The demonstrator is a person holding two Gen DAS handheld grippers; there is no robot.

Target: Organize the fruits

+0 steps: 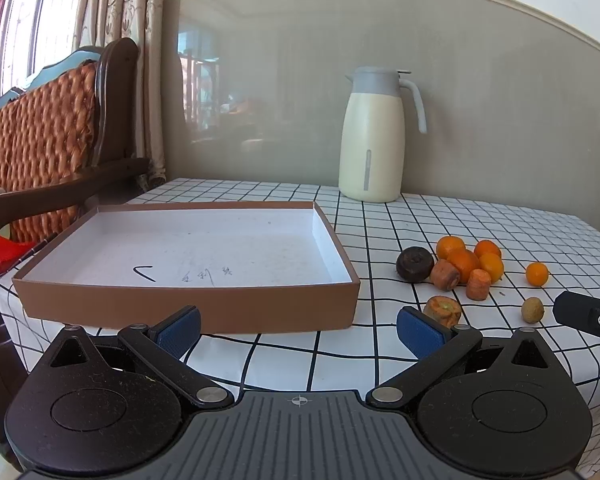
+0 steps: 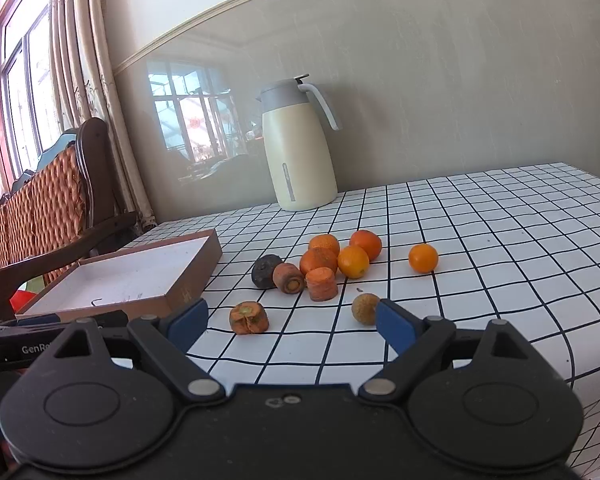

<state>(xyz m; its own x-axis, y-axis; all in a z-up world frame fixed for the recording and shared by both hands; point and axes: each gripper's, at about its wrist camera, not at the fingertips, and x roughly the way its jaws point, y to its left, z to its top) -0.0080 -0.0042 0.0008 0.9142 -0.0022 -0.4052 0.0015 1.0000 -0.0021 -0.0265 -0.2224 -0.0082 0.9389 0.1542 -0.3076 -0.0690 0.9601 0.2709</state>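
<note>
A brown shallow box (image 1: 192, 300) with a white inside sits empty at the table's left; it also shows in the right wrist view (image 2: 188, 272). To its right lies a cluster of oranges (image 2: 354, 261), carrot chunks (image 2: 321, 284), a dark round fruit (image 2: 265, 271), one lone orange (image 2: 423, 257), a small brownish fruit (image 2: 365, 309) and a carrot top (image 2: 249, 317). My left gripper (image 1: 298, 330) is open and empty in front of the box. My right gripper (image 2: 292, 325) is open and empty, just short of the carrot top and brownish fruit.
A cream thermos jug (image 1: 374, 136) stands at the back against the wall. The table has a white checked cloth (image 2: 500, 240). A wooden wicker chair (image 1: 44, 140) stands left of the table. The right gripper's body (image 1: 588, 316) shows at the left view's right edge.
</note>
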